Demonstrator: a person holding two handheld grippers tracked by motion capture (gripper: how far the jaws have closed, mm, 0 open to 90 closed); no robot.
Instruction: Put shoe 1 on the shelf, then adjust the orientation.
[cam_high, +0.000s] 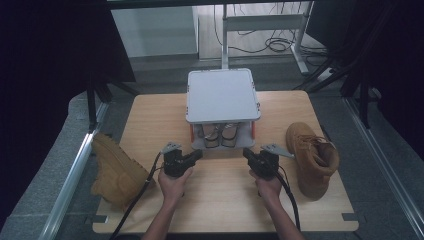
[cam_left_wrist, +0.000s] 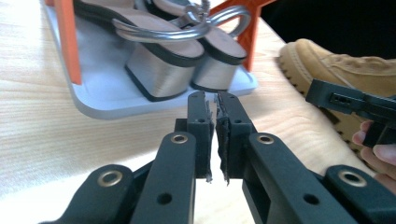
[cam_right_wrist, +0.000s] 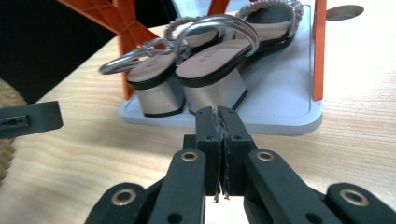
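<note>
I read this as the approach step: both tools sit just in front of the shoe rack (cam_high: 223, 100), its open lower shelf facing me, and nothing is picked up yet. The left gripper (cam_high: 198, 154) is near the rack's front left corner. In the left gripper view (cam_left_wrist: 212, 100) its jaws are parted by only a thin slit and hold nothing. The right gripper (cam_high: 246, 152) is near the rack's front right corner. In the right gripper view (cam_right_wrist: 219, 112) its jaws are pressed together, also empty.

The rack is the one container here: a grey lid on top, orange posts at the corners, a grey base tray (cam_right_wrist: 285, 112). Inside, on that tray, stand 2 block-heeled sandals (cam_right_wrist: 205, 65) side by side, heels toward me, with silver looped straps (cam_left_wrist: 182, 28) on top.

Outside the rack lie 2 tan boots: one (cam_high: 314, 157) to the right of the rack, on the table (cam_high: 220, 200), the other (cam_high: 114, 172) to its left, hanging over the table edge.

My judgement for the next move: spread both sets of jaws wide, then push forward to the heels or straps, 1 sandal per gripper, keeping clear of the orange posts.
</note>
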